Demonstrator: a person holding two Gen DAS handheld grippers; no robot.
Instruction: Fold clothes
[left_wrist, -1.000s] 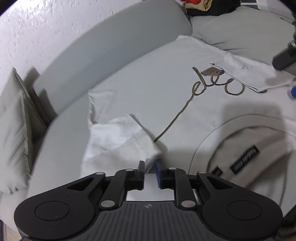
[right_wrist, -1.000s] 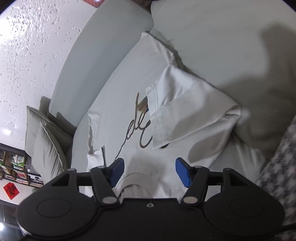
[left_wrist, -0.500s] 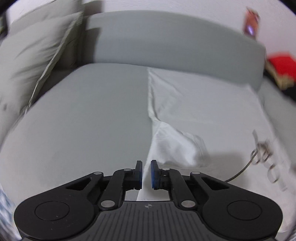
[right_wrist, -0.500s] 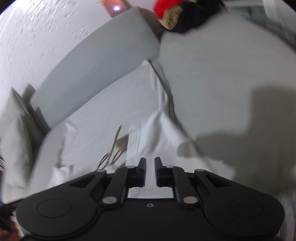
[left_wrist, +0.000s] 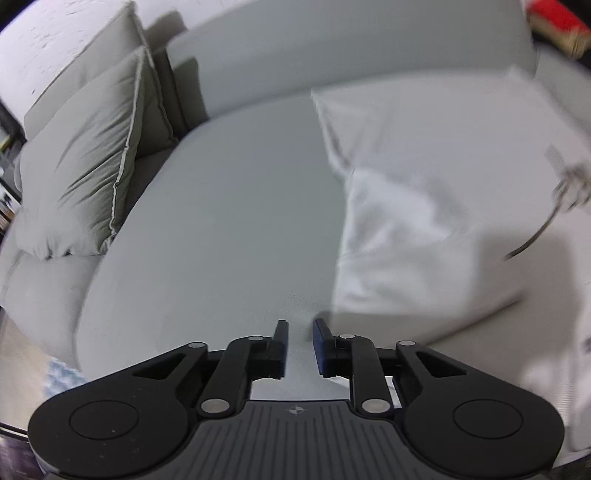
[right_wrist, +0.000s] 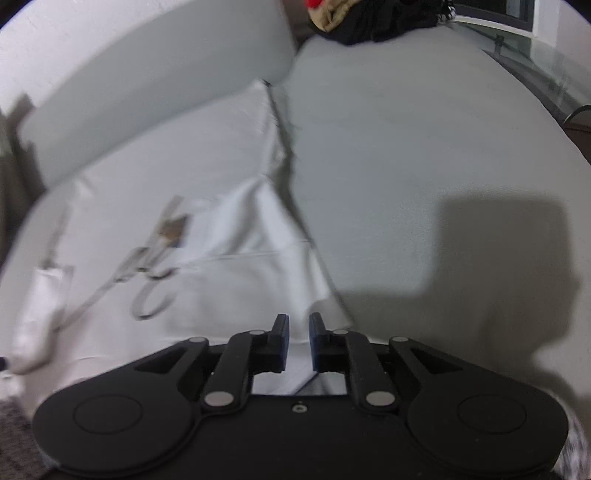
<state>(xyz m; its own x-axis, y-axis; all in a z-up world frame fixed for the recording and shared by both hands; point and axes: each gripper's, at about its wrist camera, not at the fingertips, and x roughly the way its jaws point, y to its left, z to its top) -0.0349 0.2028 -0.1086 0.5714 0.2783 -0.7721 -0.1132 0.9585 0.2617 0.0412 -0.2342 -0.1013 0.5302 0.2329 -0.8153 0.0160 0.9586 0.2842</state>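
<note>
A white T-shirt (left_wrist: 443, 147) with a grey script print (left_wrist: 569, 188) lies flat on the grey sofa seat (left_wrist: 221, 221). One sleeve (left_wrist: 388, 229) is folded in over its body. My left gripper (left_wrist: 300, 332) hovers low over bare seat just left of the shirt's edge, its jaws a narrow gap apart with nothing between them. In the right wrist view the same T-shirt (right_wrist: 166, 192) shows its print (right_wrist: 147, 273) and its other folded sleeve (right_wrist: 258, 229). My right gripper (right_wrist: 297, 328) hangs over the shirt's near right edge, also narrowly open.
Two grey cushions (left_wrist: 85, 166) lean at the sofa's left end, below the backrest (left_wrist: 332, 48). A pile of dark and red clothes (right_wrist: 369, 14) lies at the far right of the second seat cushion (right_wrist: 406, 147). A patterned rug shows at the lower left.
The left gripper let go of the sleeve and swung left off the shirt. The right gripper closed from wide open and dropped to the shirt's right edge. Both gaps have widened slightly since half a second ago.
</note>
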